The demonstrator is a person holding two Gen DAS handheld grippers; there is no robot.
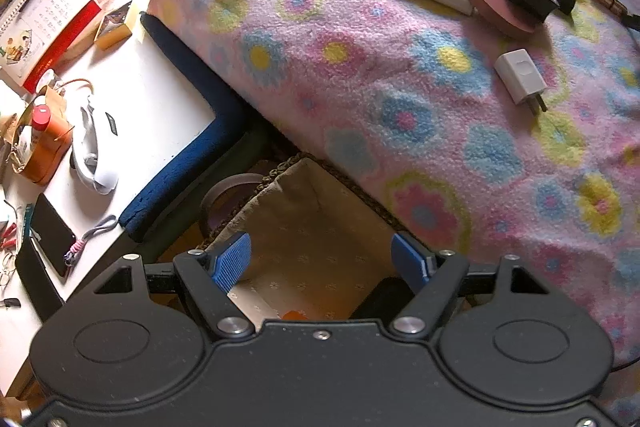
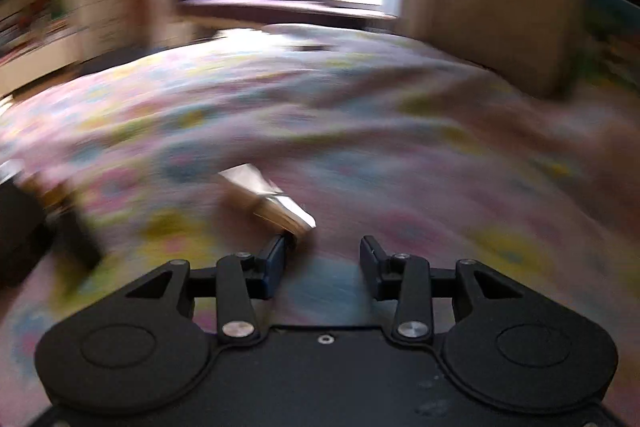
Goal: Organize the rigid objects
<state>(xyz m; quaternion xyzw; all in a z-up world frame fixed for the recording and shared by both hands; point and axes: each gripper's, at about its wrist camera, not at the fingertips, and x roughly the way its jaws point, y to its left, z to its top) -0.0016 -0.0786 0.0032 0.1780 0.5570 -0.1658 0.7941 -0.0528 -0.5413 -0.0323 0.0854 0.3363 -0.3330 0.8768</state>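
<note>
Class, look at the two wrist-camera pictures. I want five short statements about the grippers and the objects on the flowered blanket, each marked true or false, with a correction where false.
1. The left gripper is open and holds nothing. True.
2. The left gripper hovers over the white charger. False: it hangs over a fabric-lined basket beside the bed; the charger lies apart on the blanket.
3. The white charger lies on its side with its prongs showing. True.
4. The right gripper is shut on a gold tube. False: its jaws are apart, and a blurred gold-and-silver object lies just ahead of its left finger.
5. The right wrist view is sharp. False: it is motion-blurred.
</note>
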